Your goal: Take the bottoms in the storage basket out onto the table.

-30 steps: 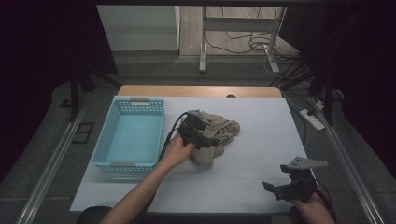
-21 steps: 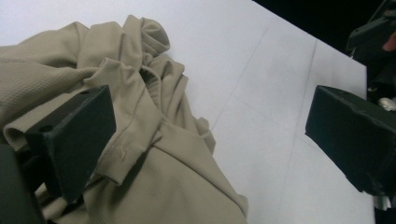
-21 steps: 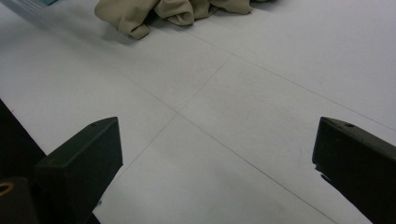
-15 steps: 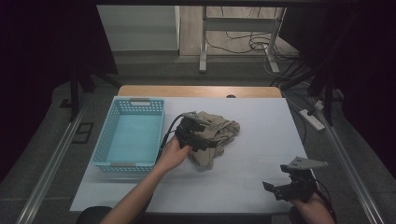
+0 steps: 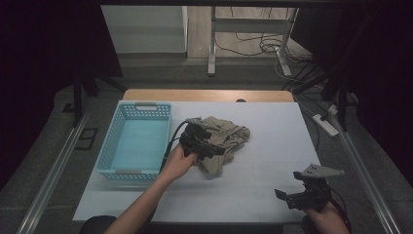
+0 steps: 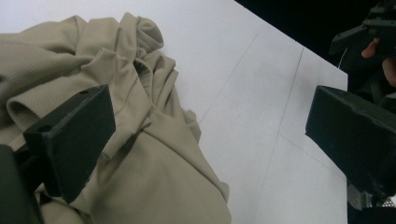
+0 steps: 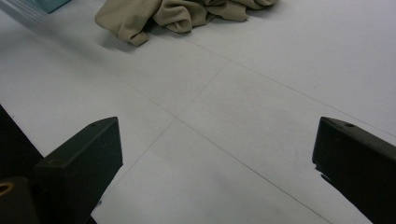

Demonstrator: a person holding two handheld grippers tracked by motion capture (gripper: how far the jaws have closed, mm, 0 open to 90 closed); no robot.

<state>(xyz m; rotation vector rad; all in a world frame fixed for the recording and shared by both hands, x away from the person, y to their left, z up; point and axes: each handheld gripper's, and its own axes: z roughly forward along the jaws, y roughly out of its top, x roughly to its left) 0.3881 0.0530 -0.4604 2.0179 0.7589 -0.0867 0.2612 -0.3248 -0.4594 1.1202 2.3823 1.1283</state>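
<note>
left tool (image 5: pixel 207 141) gapes over beige cloth (image 5: pixel 226 141), basket (image 5: pixel 136 141) just left; right tool (image 5: pixel 304 192) gapes too, well apart.

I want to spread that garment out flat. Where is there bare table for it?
Bare table lies between the beige garment and the right gripper, and along the far edge. The near left is crowded: blue basket, left gripper on the garment.

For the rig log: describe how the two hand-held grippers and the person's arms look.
Both tools are black. The left hand-held gripper has blocky flat jaws and trails a black cable. The right hand-held gripper has the same square-ended jaws and a grey three-cornered plate on top. The forearms are bare, with no sleeves or gloves visible.
</note>
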